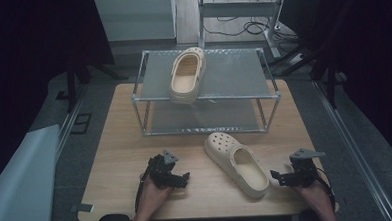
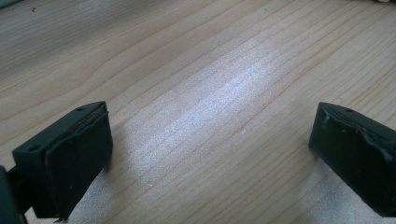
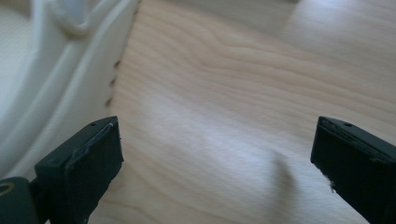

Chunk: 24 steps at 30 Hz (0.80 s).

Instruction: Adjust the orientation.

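I see one cream clog (image 1: 236, 164) on the table (image 1: 115, 144), centre-right; its twin (image 1: 187, 75) sits on the rack (image 1: 232, 74) at 12 o'clock. Right gripper (image 1: 283, 178) at 3 o'clock of the clog, jaws apart, empty. Left gripper (image 1: 179, 179) at 9, likewise.

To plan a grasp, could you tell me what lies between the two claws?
The cream clog on the table lies between the left claw and right claw, per the high view.
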Motion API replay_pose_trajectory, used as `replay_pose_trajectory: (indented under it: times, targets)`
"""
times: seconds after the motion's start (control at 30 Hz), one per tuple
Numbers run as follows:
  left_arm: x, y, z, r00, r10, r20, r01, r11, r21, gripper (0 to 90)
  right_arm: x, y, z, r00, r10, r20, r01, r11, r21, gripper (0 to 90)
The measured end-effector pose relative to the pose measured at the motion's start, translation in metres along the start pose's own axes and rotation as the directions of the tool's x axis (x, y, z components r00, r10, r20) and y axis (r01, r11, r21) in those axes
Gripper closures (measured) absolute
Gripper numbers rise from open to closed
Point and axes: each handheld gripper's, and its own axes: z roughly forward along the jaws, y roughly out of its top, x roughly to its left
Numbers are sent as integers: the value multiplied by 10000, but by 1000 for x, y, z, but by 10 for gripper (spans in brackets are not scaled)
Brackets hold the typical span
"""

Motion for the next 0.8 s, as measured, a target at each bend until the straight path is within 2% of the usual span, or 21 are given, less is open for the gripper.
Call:
replay_pose_trajectory:
  times: [0.13, 0.23, 0.4, 0.43, 0.8]
  targets:
    - [0, 0, 0, 10000, -20, -11, 20, 10000, -4, 0, 12, 1, 0, 9992, -314, -240, 318, 9994, 167, 29]
    - [0, 0, 0, 10000, -42, -28, 42, 10000, -2, 0, 16, 1, 0, 9989, -415, -205, 419, 9989, 194, 30]
    - [0, 0, 0, 10000, -56, -50, 56, 10000, 3, 0, 27, 0, 1, 9975, -484, -509, 498, 9984, 262, 30]
    - [0, 0, 0, 10000, -69, -57, 69, 10000, 1, 0, 34, 1, 3, 9961, -584, -657, 608, 9976, 341, 25]
    - [-1, 0, 1, 9999, -109, -105, 109, 9999, 1, 0, 64, 7, 12, 9851, -1089, -1335, 1173, 9914, 572, 0]
